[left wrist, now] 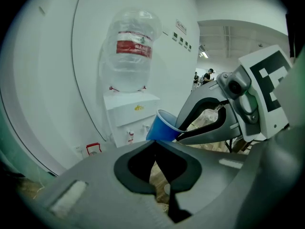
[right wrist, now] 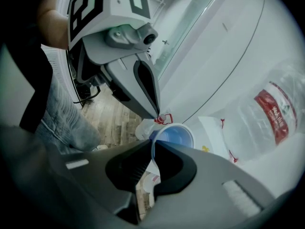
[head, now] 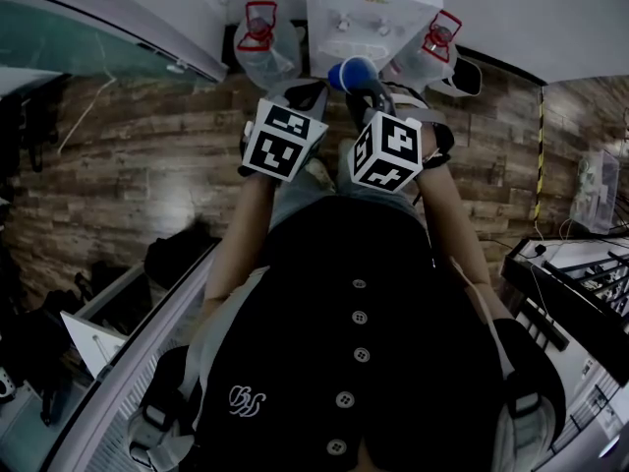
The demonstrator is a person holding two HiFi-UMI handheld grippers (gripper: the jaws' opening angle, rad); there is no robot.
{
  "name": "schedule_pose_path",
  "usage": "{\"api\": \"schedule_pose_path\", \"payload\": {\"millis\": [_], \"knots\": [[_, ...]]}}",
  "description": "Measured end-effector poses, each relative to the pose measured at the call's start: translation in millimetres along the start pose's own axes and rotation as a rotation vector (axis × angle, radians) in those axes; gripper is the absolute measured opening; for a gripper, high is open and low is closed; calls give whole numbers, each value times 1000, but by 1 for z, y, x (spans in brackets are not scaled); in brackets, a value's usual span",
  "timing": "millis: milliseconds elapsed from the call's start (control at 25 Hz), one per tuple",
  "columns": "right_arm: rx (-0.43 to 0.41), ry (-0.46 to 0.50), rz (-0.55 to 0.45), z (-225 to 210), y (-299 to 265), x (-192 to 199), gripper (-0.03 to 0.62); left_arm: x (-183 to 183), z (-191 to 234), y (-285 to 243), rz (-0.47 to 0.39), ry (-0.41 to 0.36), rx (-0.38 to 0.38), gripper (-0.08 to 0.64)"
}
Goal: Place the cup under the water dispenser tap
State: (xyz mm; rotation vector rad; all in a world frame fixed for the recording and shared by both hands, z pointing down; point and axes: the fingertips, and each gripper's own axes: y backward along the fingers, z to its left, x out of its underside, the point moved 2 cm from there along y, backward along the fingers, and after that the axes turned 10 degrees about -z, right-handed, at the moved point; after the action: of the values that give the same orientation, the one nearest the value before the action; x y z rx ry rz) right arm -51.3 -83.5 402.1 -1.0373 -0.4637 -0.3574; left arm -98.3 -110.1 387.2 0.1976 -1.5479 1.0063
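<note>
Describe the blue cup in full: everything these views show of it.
The blue cup is small and tapered, paper or plastic by its look, with a pale rim and an apparently empty inside. It hangs tilted in the air before the white water dispenser. Only the right gripper touches it, pinching its wall at the rim, one jaw inside, one outside.

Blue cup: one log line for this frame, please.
right gripper: shut on blue cup rim | left gripper: shut, empty | cup: airborne, short of water dispenser | placement: pending
</note>
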Motion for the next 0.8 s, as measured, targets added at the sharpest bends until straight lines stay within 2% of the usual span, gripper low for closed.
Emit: {"api": "schedule_pose_path", "payload": {"millis": [440, 800], "knots": [[-40, 5, -12, -12, -9, 9, 26, -10, 5, -13, -10, 9, -32, 5], [-99, 34, 3, -29, -20, 30, 25, -13, 6, -31, -33, 80, -63, 5]]}}
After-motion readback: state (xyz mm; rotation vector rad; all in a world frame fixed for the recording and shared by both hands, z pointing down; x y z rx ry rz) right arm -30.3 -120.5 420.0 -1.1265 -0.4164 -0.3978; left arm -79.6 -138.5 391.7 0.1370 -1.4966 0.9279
